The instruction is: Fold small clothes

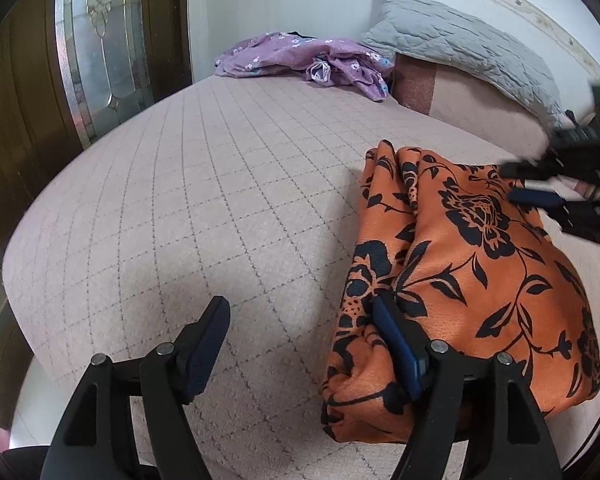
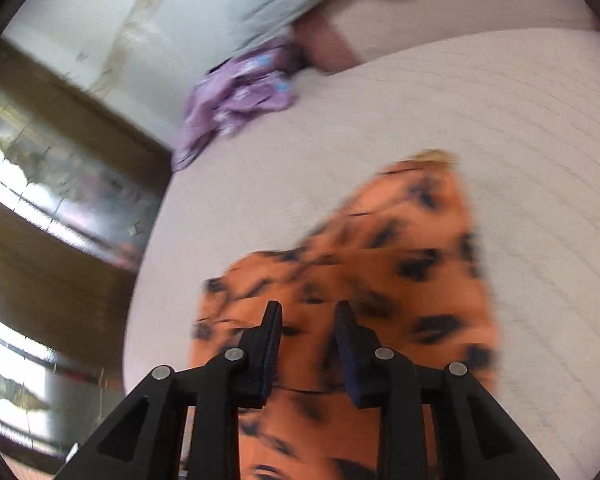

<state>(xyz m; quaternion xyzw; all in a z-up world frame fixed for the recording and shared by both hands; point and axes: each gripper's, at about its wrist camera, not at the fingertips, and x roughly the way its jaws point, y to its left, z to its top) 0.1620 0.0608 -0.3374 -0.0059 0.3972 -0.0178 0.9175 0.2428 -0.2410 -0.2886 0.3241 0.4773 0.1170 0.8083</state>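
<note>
The folded orange floral garment (image 1: 460, 264) lies on the bed (image 1: 204, 200), covered in beige quilting. Left gripper (image 1: 300, 328) fingers spread wide, empty. Right gripper (image 2: 308, 316) fingers narrowly parted, gripping nothing. Purple cloth (image 1: 300, 60) and grey pillow (image 1: 460, 48) lie near the white wall (image 1: 280, 4).

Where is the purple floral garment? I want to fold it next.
In the left wrist view the purple floral garment lies crumpled at the bed's far edge, beside the grey pillow.
</note>
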